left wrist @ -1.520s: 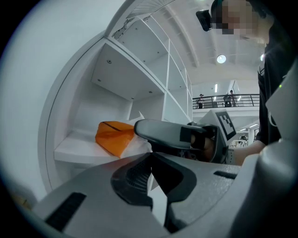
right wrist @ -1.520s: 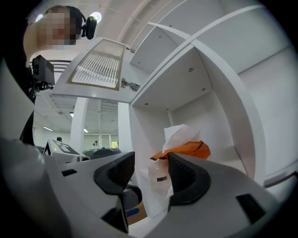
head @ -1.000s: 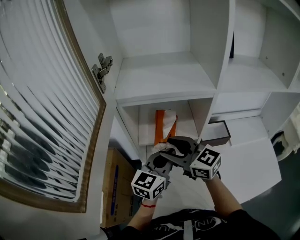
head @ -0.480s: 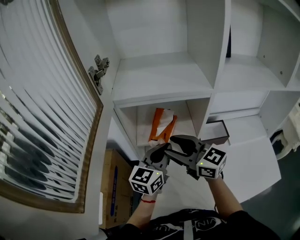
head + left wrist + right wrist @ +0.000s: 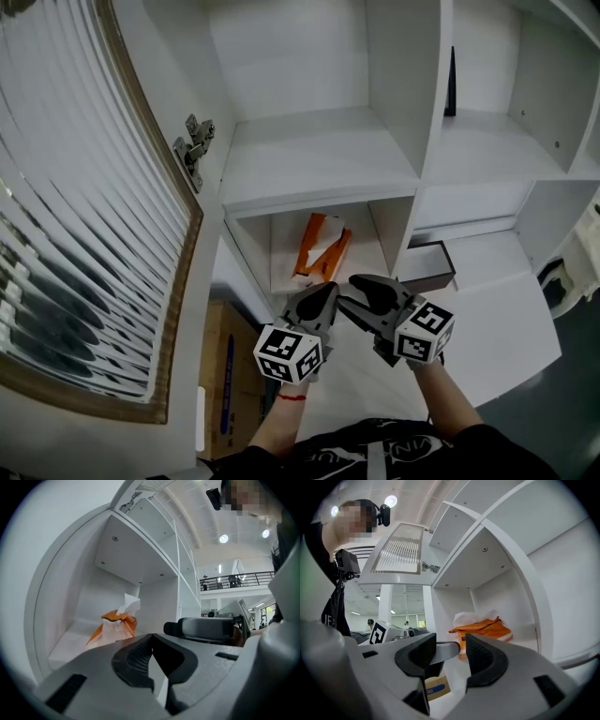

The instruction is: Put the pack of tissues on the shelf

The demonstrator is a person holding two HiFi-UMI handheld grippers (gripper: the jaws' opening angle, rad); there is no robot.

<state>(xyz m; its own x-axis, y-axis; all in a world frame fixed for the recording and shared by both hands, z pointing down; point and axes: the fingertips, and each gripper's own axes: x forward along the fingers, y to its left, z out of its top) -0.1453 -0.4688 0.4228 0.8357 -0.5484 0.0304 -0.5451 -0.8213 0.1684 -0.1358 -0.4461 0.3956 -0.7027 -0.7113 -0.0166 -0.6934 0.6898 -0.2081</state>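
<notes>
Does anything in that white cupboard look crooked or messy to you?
Only mildly: the orange pack of tissues sits skewed in the lower compartment, not square with its walls, and a white tissue pokes loosely from its opening. Nothing looks spilled or broken.

Large indoor hall, apparently an open-plan workplace. At right in the left gripper view, a railed balcony [image 5: 243, 578] runs beneath round ceiling lights [image 5: 223, 538]. A white shelf unit [image 5: 319, 155] with a ribbed-glass door [image 5: 84, 216] fills the head view.
</notes>
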